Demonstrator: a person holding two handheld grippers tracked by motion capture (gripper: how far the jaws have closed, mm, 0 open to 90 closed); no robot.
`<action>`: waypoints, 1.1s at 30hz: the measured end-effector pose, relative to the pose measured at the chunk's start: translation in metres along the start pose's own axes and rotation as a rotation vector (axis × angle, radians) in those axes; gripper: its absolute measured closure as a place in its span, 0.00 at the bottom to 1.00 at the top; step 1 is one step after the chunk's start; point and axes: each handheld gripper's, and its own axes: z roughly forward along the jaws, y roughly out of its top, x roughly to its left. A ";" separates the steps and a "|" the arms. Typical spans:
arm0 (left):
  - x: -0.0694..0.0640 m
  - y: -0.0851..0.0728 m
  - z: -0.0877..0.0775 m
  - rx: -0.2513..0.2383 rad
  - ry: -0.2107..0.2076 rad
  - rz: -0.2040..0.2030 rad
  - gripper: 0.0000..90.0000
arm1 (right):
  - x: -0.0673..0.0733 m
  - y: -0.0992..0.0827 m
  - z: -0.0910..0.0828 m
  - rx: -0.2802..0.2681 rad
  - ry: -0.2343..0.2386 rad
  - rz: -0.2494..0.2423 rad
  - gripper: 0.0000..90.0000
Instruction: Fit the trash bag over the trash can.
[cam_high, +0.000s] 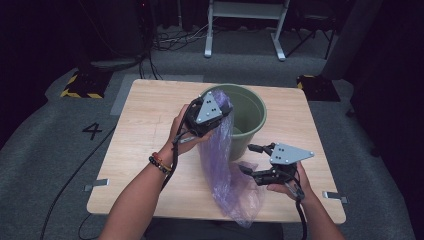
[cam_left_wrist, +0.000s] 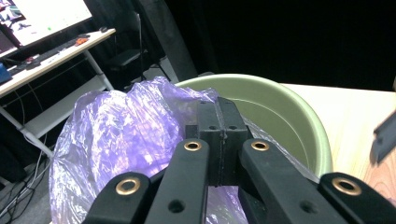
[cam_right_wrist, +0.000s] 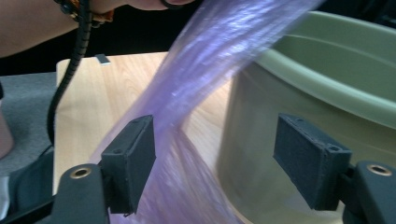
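The left gripper (cam_high: 220, 107) in the high view hangs above the near rim of the round green plastic bucket (cam_high: 252, 127), jaws clamped on the top of a thin, translucent purple plastic bag (cam_high: 222, 165). The bag drapes down the bucket's outer wall and pools at the front edge of the light wooden table (cam_high: 145, 130). The right gripper (cam_high: 252, 160) hovers just beside the bag's lower half, jaws spread with nothing between them. Bare tabletop lies open to the left of the bag.

In the left gripper view, the left gripper (cam_left_wrist: 217, 135) has its pads pressed together on the bag (cam_left_wrist: 121, 140), whose bunched film billows at the bucket's rim (cam_left_wrist: 280, 93).

In the right gripper view, the right gripper (cam_right_wrist: 224, 154) stands wide; the bag (cam_right_wrist: 205, 88) stretches slantwise past the left pad, whether touching it I cannot tell, with the bucket wall (cam_right_wrist: 247, 140) behind the gap
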 end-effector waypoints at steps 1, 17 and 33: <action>0.000 0.000 0.000 0.000 0.000 0.000 1.00 | 0.001 0.000 0.003 0.001 0.007 0.007 0.32; -0.012 0.000 0.014 0.033 0.010 0.026 1.00 | 0.027 -0.010 0.071 0.057 0.070 0.098 0.61; -0.005 -0.004 -0.027 -0.046 0.044 -0.038 0.17 | 0.011 -0.003 0.035 -0.127 -0.042 0.148 1.00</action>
